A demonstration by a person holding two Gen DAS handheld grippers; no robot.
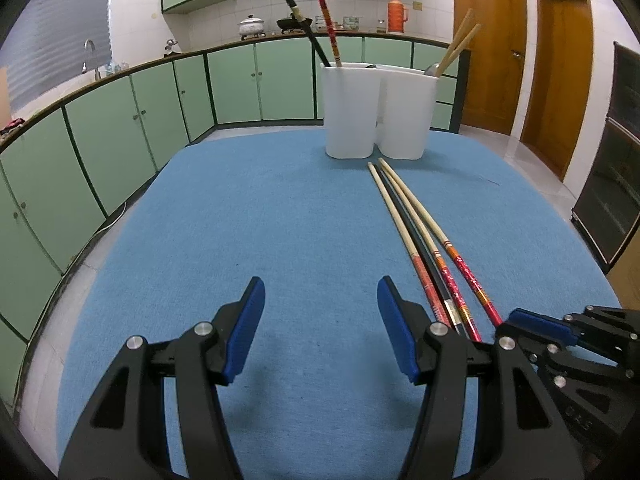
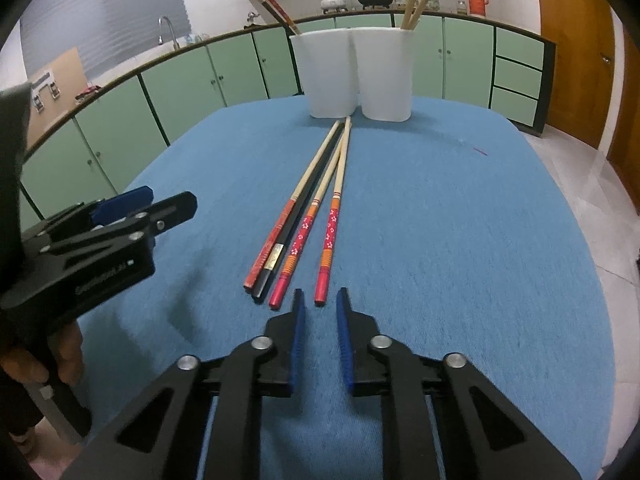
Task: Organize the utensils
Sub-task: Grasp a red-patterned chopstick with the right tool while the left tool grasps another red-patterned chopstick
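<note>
Several chopsticks [image 2: 316, 216] lie side by side on the blue table cloth [image 2: 460, 240], tips toward two white holders [image 2: 354, 74]; they also show in the left wrist view [image 1: 424, 236]. The left holder [image 1: 350, 110] holds a black and a red chopstick, the right holder [image 1: 406, 114] two plain wooden ones and a spoon. My right gripper [image 2: 320, 300] is open and empty, its jaws a narrow gap apart, just short of the red chopstick ends. My left gripper [image 1: 320, 288] is wide open and empty over bare cloth, left of the chopsticks.
The left gripper's body [image 2: 96, 248] and the hand holding it sit at the left of the right wrist view. Green kitchen cabinets [image 1: 120, 132] run behind the table. Wooden doors [image 1: 520, 52] stand at the right.
</note>
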